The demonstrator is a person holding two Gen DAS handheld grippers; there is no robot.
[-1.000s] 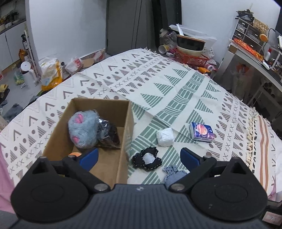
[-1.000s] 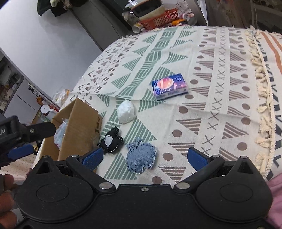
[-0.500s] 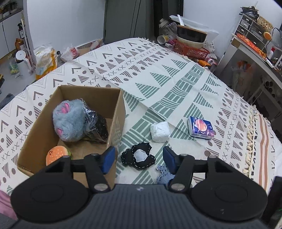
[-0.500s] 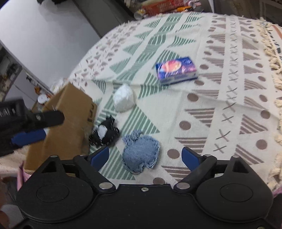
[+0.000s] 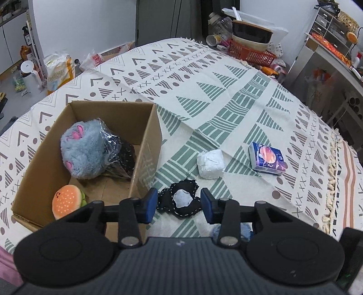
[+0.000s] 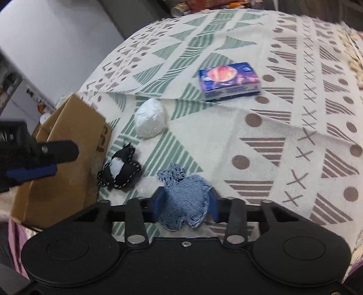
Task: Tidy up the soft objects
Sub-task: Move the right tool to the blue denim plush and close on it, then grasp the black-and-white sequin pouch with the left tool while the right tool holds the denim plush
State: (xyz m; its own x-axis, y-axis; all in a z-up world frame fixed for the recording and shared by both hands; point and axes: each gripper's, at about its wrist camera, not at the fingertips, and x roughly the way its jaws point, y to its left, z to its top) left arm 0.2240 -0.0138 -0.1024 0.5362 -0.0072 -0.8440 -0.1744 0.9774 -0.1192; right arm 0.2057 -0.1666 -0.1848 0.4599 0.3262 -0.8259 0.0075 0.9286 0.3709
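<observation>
right gripper (image 6: 185,205) pinching denim pouch (image 6: 185,202), just beside cardboard box (image 6: 68,158) | limp, light; grip mid-body | left gripper (image 5: 179,205) half-spread, empty, above black pouch (image 5: 181,200)

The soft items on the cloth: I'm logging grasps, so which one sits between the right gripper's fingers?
The blue denim pouch, flanked by the right gripper. The black stitched pouch and white bundle lie apart, farther away.

A patterned cloth (image 5: 226,109) in cream, green and brown covers the bed. At twelve o'clock stand a white wall (image 5: 86,25) and a dark door (image 5: 168,20). A drawer shelf (image 5: 329,27) stands at two o'clock; grey floor (image 5: 13,93) lies at ten.
</observation>
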